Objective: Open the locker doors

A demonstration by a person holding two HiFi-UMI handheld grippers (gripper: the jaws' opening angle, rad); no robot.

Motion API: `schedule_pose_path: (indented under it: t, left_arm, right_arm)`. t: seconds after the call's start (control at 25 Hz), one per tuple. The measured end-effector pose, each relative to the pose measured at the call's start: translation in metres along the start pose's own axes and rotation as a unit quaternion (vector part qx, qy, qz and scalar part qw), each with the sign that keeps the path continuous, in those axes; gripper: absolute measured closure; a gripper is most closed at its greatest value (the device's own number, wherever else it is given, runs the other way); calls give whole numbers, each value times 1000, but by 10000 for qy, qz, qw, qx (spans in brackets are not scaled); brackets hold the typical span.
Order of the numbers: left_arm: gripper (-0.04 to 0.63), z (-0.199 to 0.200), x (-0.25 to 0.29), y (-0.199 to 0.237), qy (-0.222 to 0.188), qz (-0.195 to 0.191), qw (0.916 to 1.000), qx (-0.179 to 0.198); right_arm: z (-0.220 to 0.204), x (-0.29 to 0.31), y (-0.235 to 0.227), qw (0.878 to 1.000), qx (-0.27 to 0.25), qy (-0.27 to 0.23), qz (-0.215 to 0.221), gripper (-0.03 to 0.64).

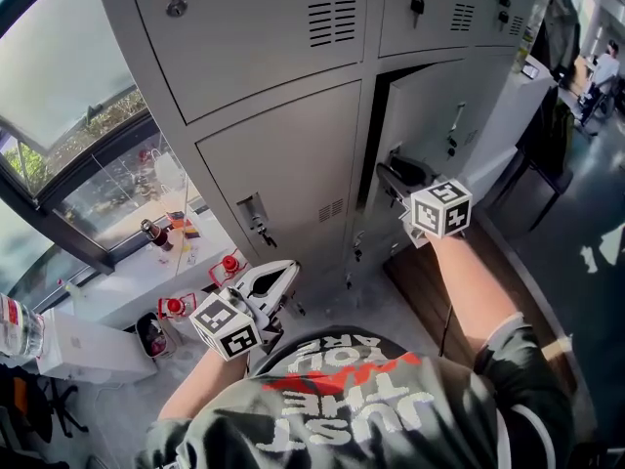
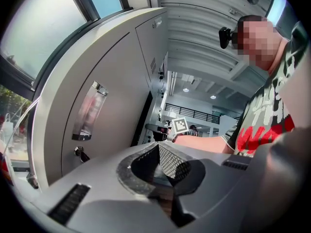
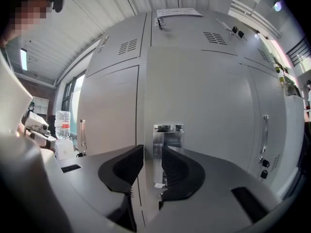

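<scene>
Right claw (image 3: 153, 152) sitting part-spread, straddling left edge of handle (image 3: 170, 132), not visibly pinching it. Handle standing upright, long axis vertical, dead ahead on door (image 3: 209, 101). Left claw (image 2: 159, 148) hanging pressed together, empty, well left; right hand nearer.

Matt grey painted-metal locker doors (image 3: 204, 106) — the handle plate (image 3: 167, 142) glossy bare metal.

I see grey floor (image 1: 363, 306) at lower centre bearing lockers (image 1: 283, 164); at left, a white ledge (image 1: 107, 296) holds small bottles (image 1: 151, 233).
</scene>
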State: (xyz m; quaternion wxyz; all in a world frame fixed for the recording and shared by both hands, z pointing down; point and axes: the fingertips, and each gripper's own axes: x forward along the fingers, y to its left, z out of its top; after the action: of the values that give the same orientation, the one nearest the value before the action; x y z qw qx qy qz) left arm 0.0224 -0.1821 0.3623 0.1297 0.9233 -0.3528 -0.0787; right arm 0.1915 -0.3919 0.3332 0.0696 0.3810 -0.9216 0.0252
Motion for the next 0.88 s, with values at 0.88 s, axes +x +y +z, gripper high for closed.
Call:
schedule_pose_path:
  t: [0.88]
  left_arm:
    - [594,-5,34,-9,183,-585,9981,-32]
  right_arm:
    - [-14,-87,-16,9981,97,-244,-553,479]
